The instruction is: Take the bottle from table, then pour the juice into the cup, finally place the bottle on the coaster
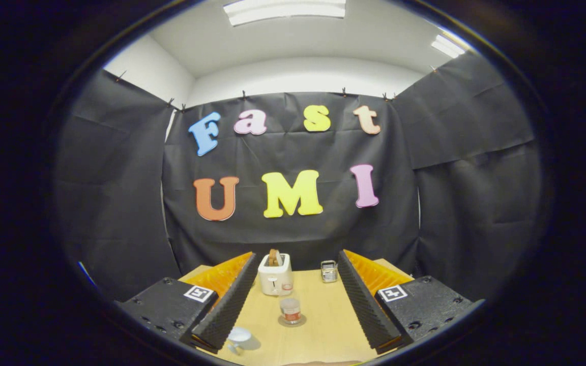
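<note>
Gripper (296,300): held above the near part of the counter, looking forward along it toward the back wall of black cloth.
Fingers (227,305): spread wide apart, one on each side of the counter's middle, with ridged inner faces turned toward each other; nothing is between their faces in contact and they grip nothing.
Light wooden counter (323,325): runs from the near edge to the foot of the black cloth wall, and carries all the things listed below.
Small clear bottle with reddish-orange juice in its lower part (290,310): stands upright on a round dark coaster (293,322) in the open gap between the fingers, about midway along them, touching neither.
Small white cup (238,336): stands on the counter near the close edge, just beside the inner face of the left finger and nearer than the bottle; whether it holds anything cannot be told.
Cream-white toaster (275,274): stands beyond the bottle toward the back of the counter, with a brown slice standing up out of its top slot.
Small metal wire rack (329,271): stands to the right of the toaster, near the back edge, close to the right finger's far end.
Ceiling: two bright light panels (285,10) glow above the cloth wall.
</note>
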Motion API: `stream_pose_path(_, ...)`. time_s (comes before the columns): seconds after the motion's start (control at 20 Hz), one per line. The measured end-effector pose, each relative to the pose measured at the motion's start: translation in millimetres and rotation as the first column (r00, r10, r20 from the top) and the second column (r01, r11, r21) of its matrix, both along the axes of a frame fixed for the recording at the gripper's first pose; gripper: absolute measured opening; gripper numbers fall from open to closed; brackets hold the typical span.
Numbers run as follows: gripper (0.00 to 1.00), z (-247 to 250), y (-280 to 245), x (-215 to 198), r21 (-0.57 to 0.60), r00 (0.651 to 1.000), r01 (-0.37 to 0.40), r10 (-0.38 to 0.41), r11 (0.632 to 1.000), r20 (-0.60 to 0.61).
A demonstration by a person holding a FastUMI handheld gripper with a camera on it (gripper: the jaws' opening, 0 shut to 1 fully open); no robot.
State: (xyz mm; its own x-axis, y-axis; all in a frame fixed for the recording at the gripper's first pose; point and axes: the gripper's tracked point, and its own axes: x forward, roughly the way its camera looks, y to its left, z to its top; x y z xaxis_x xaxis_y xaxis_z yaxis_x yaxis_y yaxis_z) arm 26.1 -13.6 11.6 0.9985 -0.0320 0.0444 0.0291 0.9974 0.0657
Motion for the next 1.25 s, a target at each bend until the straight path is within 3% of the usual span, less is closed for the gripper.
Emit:
stream_pose_path(0.2, 1.0, 10.0, 7.2, -17.3, -0.013, 1.0, -0.021, 0.021, 1.0, 0.003)
stream_pose_path(0.35, 1.0, 14.6, -3.3, -22.8, -0.034, 1.0, 0.013, -0.012, 0.999, 0.028)
stream_pose_path(1.25, 1.0, -5.0, -14.8, -12.5, -0.074, 1.0, 0.027, -0.026, 0.997, 0.018)
